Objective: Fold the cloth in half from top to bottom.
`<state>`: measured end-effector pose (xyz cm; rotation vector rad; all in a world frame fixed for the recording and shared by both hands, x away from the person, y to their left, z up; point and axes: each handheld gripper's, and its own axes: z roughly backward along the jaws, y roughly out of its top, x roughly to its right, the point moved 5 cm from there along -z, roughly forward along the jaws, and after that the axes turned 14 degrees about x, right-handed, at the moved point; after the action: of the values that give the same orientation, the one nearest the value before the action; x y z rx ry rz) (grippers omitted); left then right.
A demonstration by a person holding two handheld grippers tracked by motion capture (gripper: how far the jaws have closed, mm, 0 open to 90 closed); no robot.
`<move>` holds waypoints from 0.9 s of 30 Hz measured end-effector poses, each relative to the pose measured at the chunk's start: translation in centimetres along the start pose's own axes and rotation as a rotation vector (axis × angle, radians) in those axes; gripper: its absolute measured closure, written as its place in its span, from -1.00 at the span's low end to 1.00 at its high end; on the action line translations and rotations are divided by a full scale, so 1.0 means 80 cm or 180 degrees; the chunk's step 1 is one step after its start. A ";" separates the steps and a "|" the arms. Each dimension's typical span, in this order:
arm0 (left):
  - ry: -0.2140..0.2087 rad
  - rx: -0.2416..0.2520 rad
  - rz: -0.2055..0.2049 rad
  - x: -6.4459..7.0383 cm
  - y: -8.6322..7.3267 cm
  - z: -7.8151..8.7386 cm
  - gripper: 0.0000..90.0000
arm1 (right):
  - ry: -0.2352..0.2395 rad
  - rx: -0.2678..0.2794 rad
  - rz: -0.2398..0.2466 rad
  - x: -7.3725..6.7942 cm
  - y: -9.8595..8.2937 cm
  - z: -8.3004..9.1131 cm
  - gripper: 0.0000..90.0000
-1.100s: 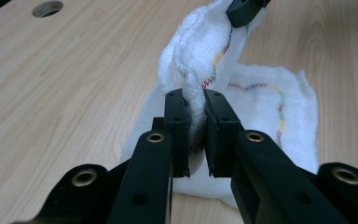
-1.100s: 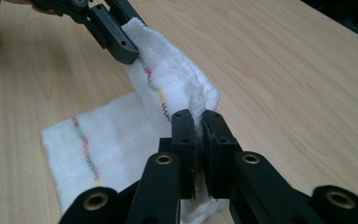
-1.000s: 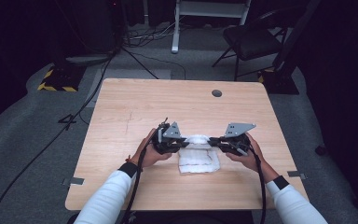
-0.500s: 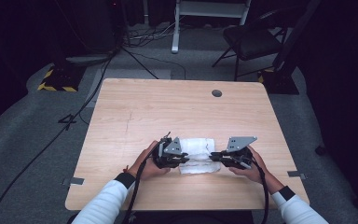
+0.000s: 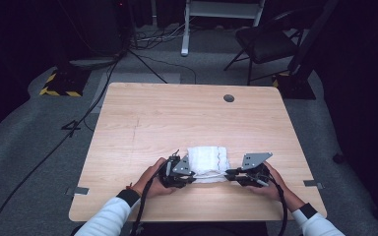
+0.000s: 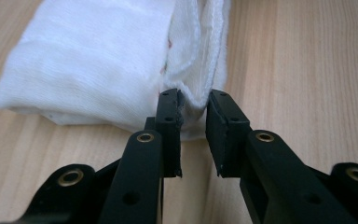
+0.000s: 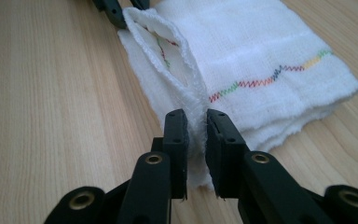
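A folded white cloth [image 5: 205, 158] with a coloured zigzag stitch line [image 7: 270, 74] lies near the front edge of the wooden table [image 5: 177, 118]. My left gripper [image 5: 193, 173] is at the cloth's near left corner. In the left gripper view the hem of the cloth [image 6: 88, 65] sits pinched between the tips of my left gripper [image 6: 193, 100]. My right gripper [image 5: 228, 173] is at the near right corner, and in its own view my right gripper [image 7: 196, 119] is shut on the cloth's top layer [image 7: 261, 46]. That layer's edge stands raised between the two grippers.
A round cable hole [image 5: 229, 98] is in the table's far right part. Metal brackets [image 5: 80, 191] stick out at the table's sides. A black chair [image 5: 266, 44], a white stand [image 5: 184, 29] and cables [image 5: 54, 147] are on the grey floor behind and to the left.
Both grippers have moved toward the table's front edge, drawing the cloth's held edge over the rest of the cloth. The cloth now lies beyond the grippers in a narrower fold.
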<state>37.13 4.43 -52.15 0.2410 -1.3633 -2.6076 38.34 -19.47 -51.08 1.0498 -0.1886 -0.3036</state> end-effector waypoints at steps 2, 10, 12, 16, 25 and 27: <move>-0.0013 -0.0019 0.0021 0.003 -0.004 0.002 0.65 | -0.0002 -0.0016 -0.0010 0.000 -0.003 0.003 0.69; 0.0151 0.0108 0.0101 0.000 -0.004 0.024 0.50 | -0.0240 0.0092 -0.0112 0.005 -0.007 0.026 0.42; 0.0266 0.0243 0.0190 -0.008 0.005 0.027 0.45 | -0.0350 0.0131 -0.0114 0.010 -0.003 0.029 0.30; 0.0404 0.0304 0.0230 -0.022 0.019 0.021 0.23 | -0.0539 0.0182 -0.0141 0.022 0.007 0.026 0.11; 0.0365 0.0161 0.0380 -0.042 0.030 -0.019 -0.18 | -0.0619 -0.0007 -0.0142 0.037 0.018 -0.014 -0.20; 0.0379 0.0109 0.0344 -0.037 0.028 -0.020 -0.23 | -0.0556 -0.0072 -0.0134 0.033 0.014 -0.019 -0.23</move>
<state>40.57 2.62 -51.09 0.3131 -1.3429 -2.4424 41.44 -18.57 -50.84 1.0058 -0.3195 -0.4351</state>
